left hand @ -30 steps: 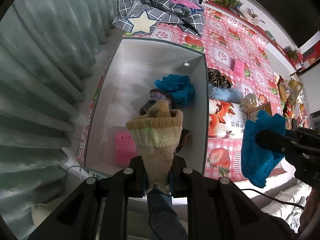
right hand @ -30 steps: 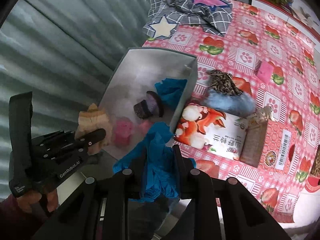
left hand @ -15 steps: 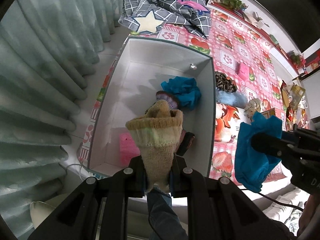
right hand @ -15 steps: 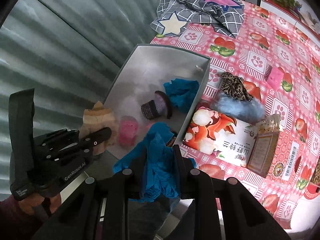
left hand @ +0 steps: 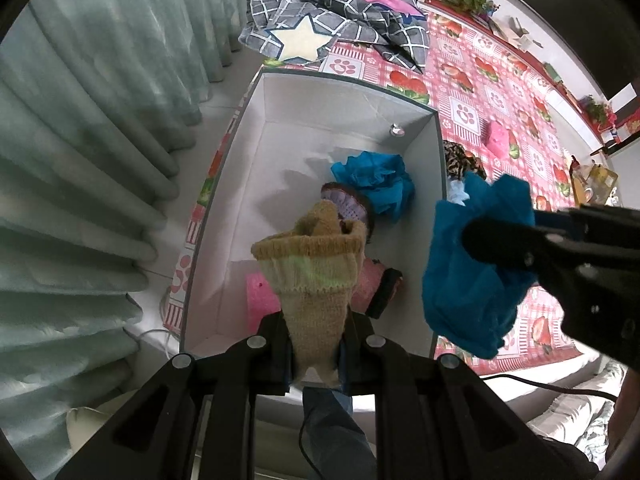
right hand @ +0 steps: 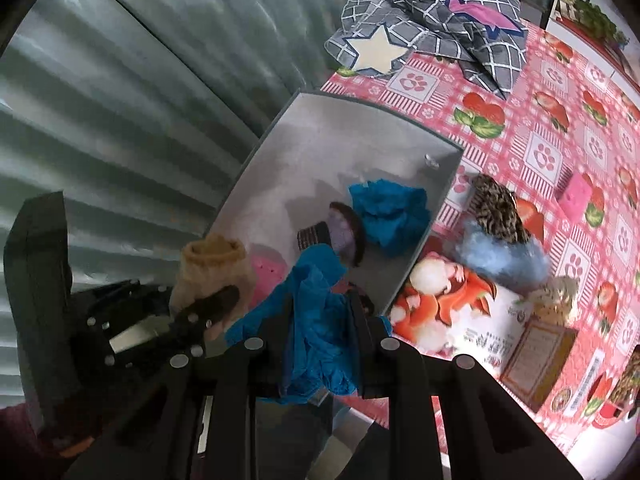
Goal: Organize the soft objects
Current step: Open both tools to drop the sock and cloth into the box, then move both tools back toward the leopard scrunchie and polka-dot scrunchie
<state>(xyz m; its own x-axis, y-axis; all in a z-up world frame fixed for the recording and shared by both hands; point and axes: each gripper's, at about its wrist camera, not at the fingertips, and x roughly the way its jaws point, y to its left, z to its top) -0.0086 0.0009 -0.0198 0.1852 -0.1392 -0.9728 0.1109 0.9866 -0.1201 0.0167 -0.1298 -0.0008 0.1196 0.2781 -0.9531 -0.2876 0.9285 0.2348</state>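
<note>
My left gripper (left hand: 314, 344) is shut on a tan knitted sock (left hand: 310, 272) and holds it above the near end of a grey-rimmed white box (left hand: 248, 184). My right gripper (right hand: 318, 344) is shut on a blue cloth (right hand: 316, 320), held just over the box's near right corner (right hand: 394, 292); the cloth also shows in the left wrist view (left hand: 476, 264). Inside the box lie another blue cloth (left hand: 376, 186), a purple knitted item (left hand: 348, 204) and pink items (left hand: 260, 304).
The box sits on a pink strawberry-print cloth (right hand: 560, 128). Right of it lie a leopard-print and light blue fluffy item (right hand: 500, 232), a printed packet (right hand: 452, 308) and a small pink item (right hand: 576, 196). A grey checked blanket (left hand: 340, 16) lies beyond. Curtains (left hand: 80, 140) hang left.
Both grippers have moved forward toward the box with their loads. The right gripper and blue cloth have come in close beside the left, near the box's right corner.
</note>
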